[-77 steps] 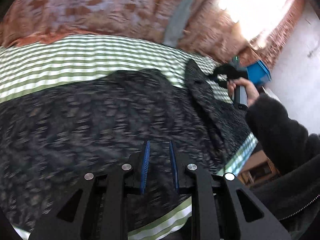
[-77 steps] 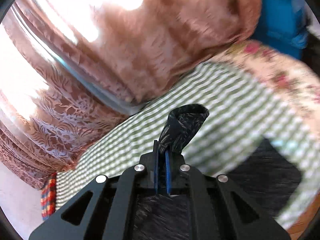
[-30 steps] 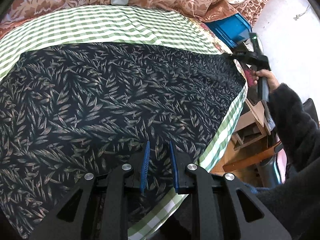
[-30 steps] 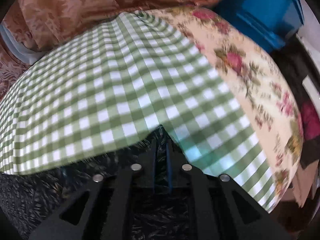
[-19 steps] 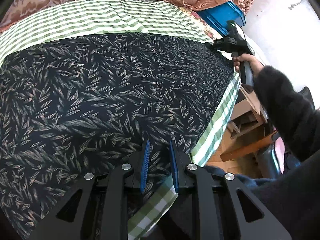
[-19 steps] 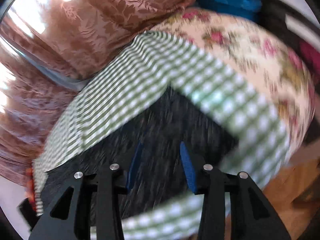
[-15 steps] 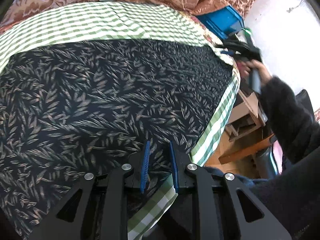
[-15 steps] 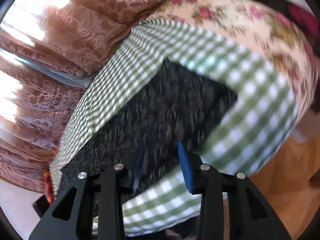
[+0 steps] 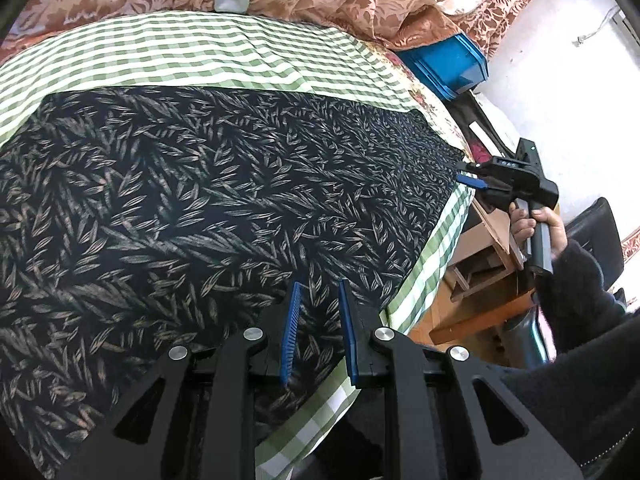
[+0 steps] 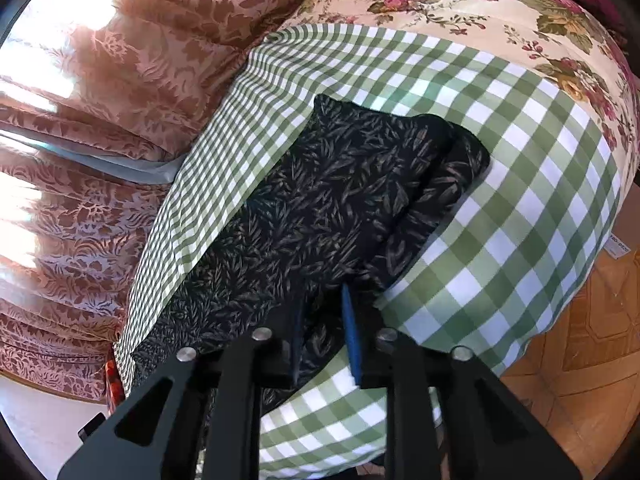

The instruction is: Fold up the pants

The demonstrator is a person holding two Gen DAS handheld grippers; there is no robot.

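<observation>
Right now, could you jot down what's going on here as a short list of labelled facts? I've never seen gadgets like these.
garment: dark leaf-print pants, laid flat, legs stacked
surface: green checked cloth over a floral cover
left gripper: open, above the pants' near edge
right gripper: open, at the near edge by the leg ends, not gripping
person: a hand in a dark sleeve holds the right gripper
background: brown patterned curtain, blue bin
fold state: one lengthwise fold done
</observation>
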